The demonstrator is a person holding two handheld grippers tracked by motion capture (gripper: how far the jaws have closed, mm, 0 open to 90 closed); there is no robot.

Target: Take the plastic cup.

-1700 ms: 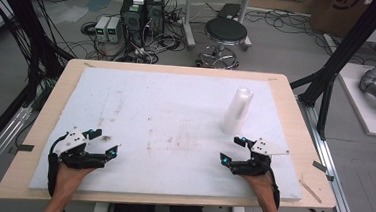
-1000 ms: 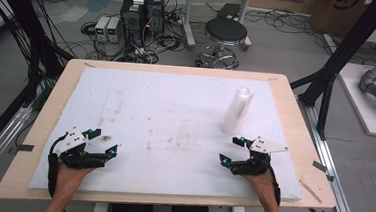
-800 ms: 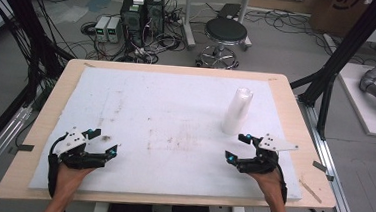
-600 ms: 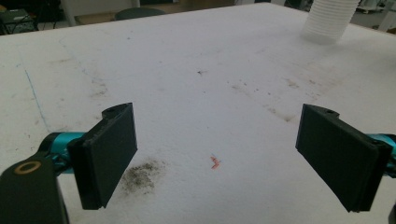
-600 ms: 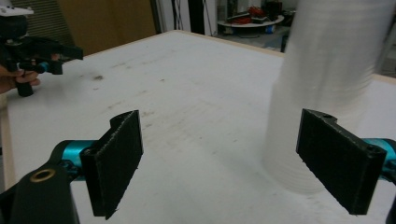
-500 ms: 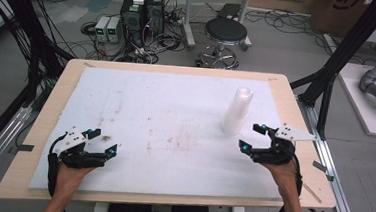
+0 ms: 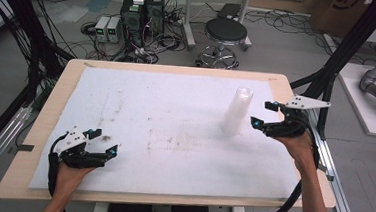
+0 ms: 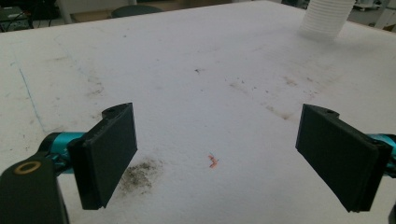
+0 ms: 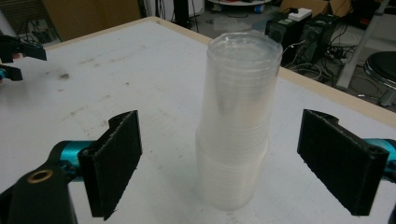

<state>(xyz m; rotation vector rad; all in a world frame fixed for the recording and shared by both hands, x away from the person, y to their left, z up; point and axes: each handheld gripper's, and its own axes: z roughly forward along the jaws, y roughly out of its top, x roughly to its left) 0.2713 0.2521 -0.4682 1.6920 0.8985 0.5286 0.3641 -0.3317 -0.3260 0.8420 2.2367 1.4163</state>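
A tall stack of clear plastic cups (image 7: 238,111) stands upright on the right half of the surface, toward the far edge. The cups are nested mouth-down, so the stack is wider at its foot and narrower at its closed top, and fine horizontal ridges mark each rim. Through my right tongs view the stack (image 9: 237,119) sits between the two black jaws, not touching either. I can read no label or writing on the cups.

My right tongs (image 7: 264,115) are held just right of the stack, lifted off the surface, jaws spread wide apart with nothing in them. My right hand (image 7: 297,144) grips them from behind, and a grey three-cornered plate sits on top.

My left tongs (image 7: 104,142) rest low near the front left corner of the surface, well apart from the cups. Their jaws also stand wide apart and hold nothing. Between them, in the left tongs view, lie a small red fleck (image 8: 213,161) and a dark smudge (image 8: 140,172).

The surface (image 7: 177,85) is a white, stained sheet over a pale wooden top. Beyond it, on the grey floor, are a black round stool (image 7: 225,32), computer towers (image 7: 143,10) and tangled cables.
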